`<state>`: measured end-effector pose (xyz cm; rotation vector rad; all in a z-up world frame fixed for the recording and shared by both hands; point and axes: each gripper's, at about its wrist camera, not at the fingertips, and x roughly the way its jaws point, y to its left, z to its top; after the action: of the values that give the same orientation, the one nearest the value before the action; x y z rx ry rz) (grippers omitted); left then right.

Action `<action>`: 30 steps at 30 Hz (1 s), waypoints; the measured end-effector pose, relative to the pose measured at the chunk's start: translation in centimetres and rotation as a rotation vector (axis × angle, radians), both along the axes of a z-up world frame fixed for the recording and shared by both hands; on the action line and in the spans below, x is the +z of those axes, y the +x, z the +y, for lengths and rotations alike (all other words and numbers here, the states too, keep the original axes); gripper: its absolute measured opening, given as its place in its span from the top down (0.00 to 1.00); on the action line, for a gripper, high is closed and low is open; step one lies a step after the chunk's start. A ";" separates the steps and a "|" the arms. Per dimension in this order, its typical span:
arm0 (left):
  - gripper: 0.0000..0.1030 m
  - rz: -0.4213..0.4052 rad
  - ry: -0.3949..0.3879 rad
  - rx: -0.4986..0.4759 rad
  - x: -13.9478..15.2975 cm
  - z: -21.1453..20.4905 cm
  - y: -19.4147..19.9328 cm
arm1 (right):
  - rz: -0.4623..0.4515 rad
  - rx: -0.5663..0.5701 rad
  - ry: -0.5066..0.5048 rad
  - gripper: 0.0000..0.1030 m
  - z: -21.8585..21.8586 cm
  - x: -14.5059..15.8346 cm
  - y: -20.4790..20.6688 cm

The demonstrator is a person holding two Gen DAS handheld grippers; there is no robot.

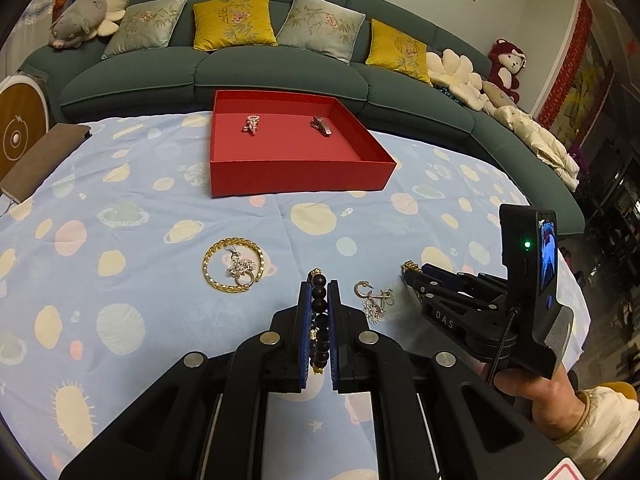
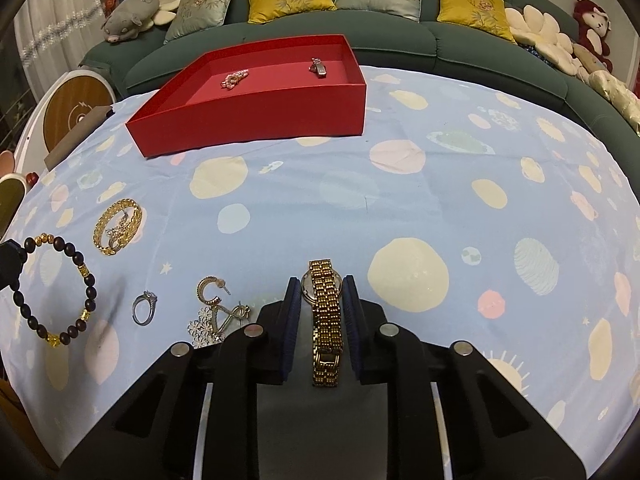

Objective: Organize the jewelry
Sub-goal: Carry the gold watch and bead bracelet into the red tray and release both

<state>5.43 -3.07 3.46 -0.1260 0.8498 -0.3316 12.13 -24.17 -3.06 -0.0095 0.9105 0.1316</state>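
Observation:
A red box (image 1: 296,178) (image 2: 256,118) stands on the table at the far side, with two small jewelry pieces (image 1: 251,123) (image 1: 322,125) inside. My left gripper (image 1: 319,284) is shut on a dark bead bracelet (image 1: 320,320) (image 2: 60,292), edge-on between the pads. My right gripper (image 2: 322,280) (image 1: 416,274) is shut on a gold watch (image 2: 326,320), held by the case with the band hanging back. A gold bangle (image 1: 232,266) (image 2: 118,226) with a silver piece inside lies at the left. Earrings (image 1: 374,300) (image 2: 218,312) and a silver ring (image 2: 144,308) lie between the grippers.
The table has a light blue cloth with planet prints (image 2: 400,200). A green sofa (image 1: 280,68) with cushions and plush toys runs behind. A brown pad (image 1: 44,156) and a round wooden disc (image 1: 20,124) are at the far left.

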 end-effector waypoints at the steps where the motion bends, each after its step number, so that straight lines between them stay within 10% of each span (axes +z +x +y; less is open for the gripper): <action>1: 0.95 0.000 -0.001 0.002 0.0 0.1 0.0 | -0.005 0.002 0.005 0.80 -0.1 0.2 -0.1; 30: 0.95 -0.054 -0.062 0.054 6.7 1.8 5.7 | -0.108 0.048 0.127 0.90 0.7 9.3 1.4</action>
<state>11.11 -1.31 10.14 -0.1968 0.7819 -0.3095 13.56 -23.52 6.27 0.0792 0.7935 0.2311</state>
